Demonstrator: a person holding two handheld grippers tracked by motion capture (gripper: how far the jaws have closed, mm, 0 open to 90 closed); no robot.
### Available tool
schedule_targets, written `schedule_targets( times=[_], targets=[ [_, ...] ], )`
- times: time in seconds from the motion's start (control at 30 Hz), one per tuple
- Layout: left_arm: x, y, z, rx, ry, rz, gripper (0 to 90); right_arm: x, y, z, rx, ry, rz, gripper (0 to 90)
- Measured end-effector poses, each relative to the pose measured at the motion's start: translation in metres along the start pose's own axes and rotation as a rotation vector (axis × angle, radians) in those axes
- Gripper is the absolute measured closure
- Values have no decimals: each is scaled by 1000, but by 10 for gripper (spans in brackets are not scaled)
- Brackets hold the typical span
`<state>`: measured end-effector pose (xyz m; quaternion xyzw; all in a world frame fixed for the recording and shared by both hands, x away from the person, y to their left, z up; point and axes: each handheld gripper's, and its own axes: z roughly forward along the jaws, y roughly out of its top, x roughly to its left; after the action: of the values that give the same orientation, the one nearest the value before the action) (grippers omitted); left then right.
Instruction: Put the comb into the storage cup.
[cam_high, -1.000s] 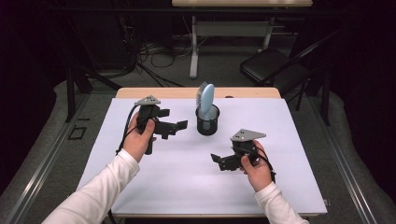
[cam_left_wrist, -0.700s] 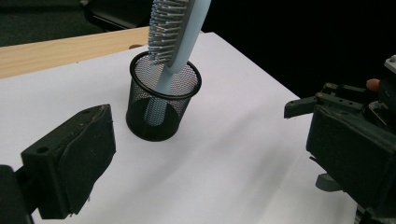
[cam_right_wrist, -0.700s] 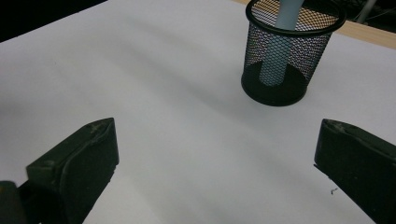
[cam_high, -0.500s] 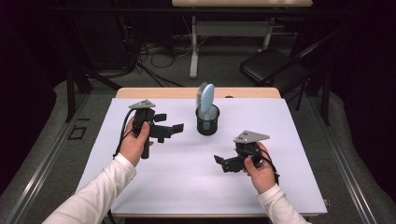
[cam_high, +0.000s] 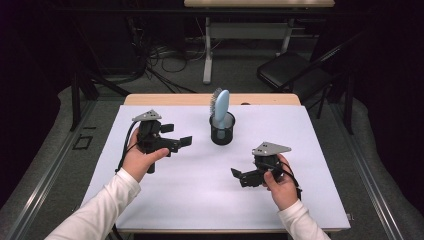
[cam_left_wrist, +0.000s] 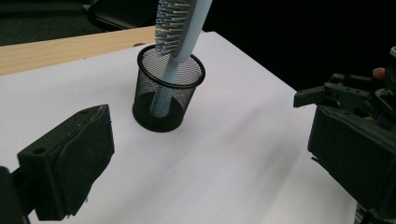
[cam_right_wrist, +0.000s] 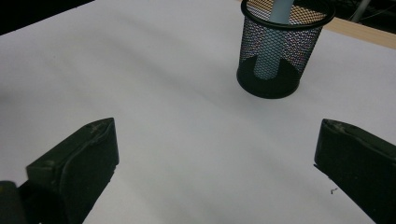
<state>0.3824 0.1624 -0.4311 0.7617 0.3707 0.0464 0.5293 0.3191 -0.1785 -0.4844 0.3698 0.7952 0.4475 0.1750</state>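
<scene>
1. While both grippers are held above the white sheet, the left gripper is seen with its jaws spread wide and nothing between them.
2. The cup is seen ahead of the left jaws, nearer the left one, well apart from both.
3. The brush is stood handle-down in the cup, tilted, with its bristled head above the rim.
4. The right gripper is held with its jaws spread wide and nothing gripped.
5. In the right gripper view the cup is seen ahead of the jaws, closer to the right one, untouched.
6. The brush handle is visible through the mesh.
</scene>
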Motion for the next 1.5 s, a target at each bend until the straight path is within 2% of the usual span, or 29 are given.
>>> schedule_targets(
  times=[0.23,0.33,0.77,0.9,1.0,1.13,1.3,1.43,1.5],
  targets=[
    [-2,-6,-3,-8,4,14,7,1,-2,-2,1,-1,-1,0],
    [-4,-9,-4,-6,6,35,7,1,-3,-3,3,-1,-3,0],
    [-2,-21,-10,-6,17,51,8,1,-8,-5,8,-3,4,0],
    [0,-25,-13,-10,18,45,8,1,-10,-6,10,-6,8,0],
    [3,-29,-17,-35,17,18,9,0,-12,-6,9,-6,10,0],
    [4,-32,-20,-47,23,10,10,0,-13,-6,13,-6,11,0],
    [5,-37,-22,-48,13,-4,10,0,-15,-6,15,-8,15,0],
    [4,-41,-24,-34,40,5,16,-1,-17,-6,13,-8,21,0],
    [4,-42,-24,-39,37,-2,17,-1,-18,-7,13,-9,27,0]
  ],
)
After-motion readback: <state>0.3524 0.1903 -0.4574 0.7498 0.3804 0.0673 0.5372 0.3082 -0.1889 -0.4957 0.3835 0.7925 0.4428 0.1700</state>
